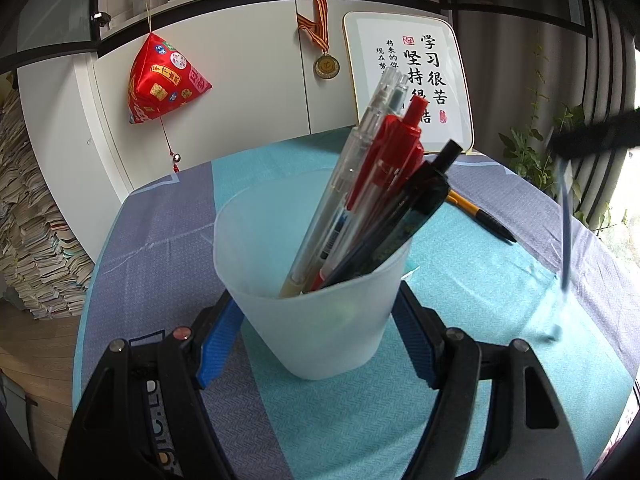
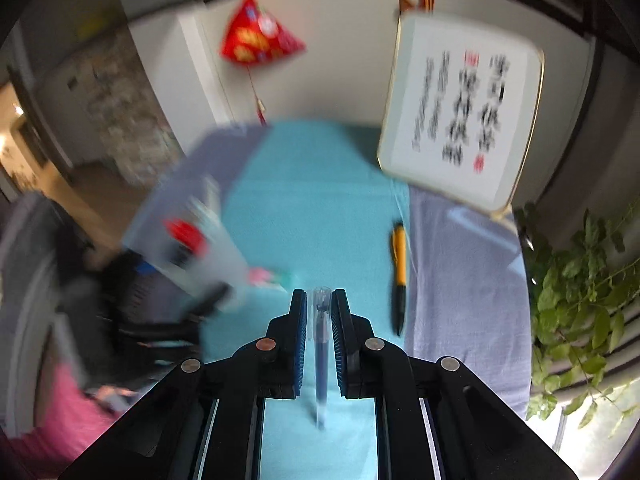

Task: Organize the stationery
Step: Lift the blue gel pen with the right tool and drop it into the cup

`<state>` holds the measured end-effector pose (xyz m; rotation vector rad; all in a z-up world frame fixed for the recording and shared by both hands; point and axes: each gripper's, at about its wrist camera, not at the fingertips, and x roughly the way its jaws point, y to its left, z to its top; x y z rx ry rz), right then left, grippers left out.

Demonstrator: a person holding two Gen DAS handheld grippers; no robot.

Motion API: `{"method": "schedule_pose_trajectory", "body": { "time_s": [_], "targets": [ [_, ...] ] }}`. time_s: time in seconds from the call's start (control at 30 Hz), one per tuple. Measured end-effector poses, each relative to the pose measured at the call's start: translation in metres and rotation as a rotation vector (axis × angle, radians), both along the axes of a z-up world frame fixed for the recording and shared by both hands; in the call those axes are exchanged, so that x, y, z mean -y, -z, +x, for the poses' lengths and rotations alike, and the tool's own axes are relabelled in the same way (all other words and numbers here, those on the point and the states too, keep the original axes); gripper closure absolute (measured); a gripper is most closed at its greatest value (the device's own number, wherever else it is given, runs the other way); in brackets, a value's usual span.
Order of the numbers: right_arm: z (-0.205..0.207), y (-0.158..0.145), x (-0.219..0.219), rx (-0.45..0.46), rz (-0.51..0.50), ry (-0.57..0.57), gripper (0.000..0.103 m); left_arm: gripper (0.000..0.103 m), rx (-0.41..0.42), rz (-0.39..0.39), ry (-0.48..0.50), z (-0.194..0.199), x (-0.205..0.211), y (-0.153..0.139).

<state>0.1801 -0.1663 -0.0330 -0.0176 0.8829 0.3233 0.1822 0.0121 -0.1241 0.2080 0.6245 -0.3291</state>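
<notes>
My left gripper (image 1: 318,312) is shut on a frosted plastic cup (image 1: 312,300) that stands on the table and holds several pens (image 1: 372,200), red, clear and black. My right gripper (image 2: 319,300) is shut on a clear pen with blue ink (image 2: 321,356), held above the cloth; it shows as a blurred blue pen (image 1: 565,232) at the right in the left wrist view. A yellow and black pen (image 2: 399,276) lies on the cloth to the right; it also shows in the left wrist view (image 1: 480,216). The cup appears blurred in the right wrist view (image 2: 212,256).
The table (image 1: 460,360) has a teal and lavender cloth. A framed calligraphy board (image 1: 408,80) leans at the back. A red ornament (image 1: 162,80) and a medal (image 1: 326,66) hang on the white cabinet. A plant (image 2: 580,300) stands at the right, book stacks (image 1: 28,220) at the left.
</notes>
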Motion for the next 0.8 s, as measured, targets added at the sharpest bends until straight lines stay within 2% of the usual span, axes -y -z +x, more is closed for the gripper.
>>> {"method": "schedule_pose_trajectory", "body": {
  "time_s": [0.1, 0.23, 0.33, 0.43, 0.57, 0.8],
  "targets": [
    [-0.013, -0.036, -0.002, 0.080, 0.054, -0.020, 0.090, 0.031, 0.000, 0.000, 0.000, 0.000, 0.000, 0.000],
    [-0.028, -0.086, -0.011, 0.202, 0.073, -0.044, 0.090, 0.031, -0.001, -0.001, 0.000, 0.000, 0.000, 0.000],
    [-0.030, -0.118, -0.020, 0.268, 0.088, -0.060, 0.090, 0.031, -0.001, -0.001, 0.000, 0.000, 0.000, 0.000],
    [-0.028, -0.137, -0.031, 0.299, 0.104, -0.086, 0.090, 0.031, 0.000, 0.000, 0.000, 0.000, 0.000, 0.000],
    [-0.020, -0.142, -0.046, 0.297, 0.137, -0.129, 0.090, 0.031, -0.001, -0.001, 0.000, 0.000, 0.000, 0.001],
    [0.003, -0.115, -0.073, 0.219, 0.155, -0.185, 0.090, 0.031, -0.002, 0.000, 0.000, -0.001, 0.000, 0.001]
  ]
}}
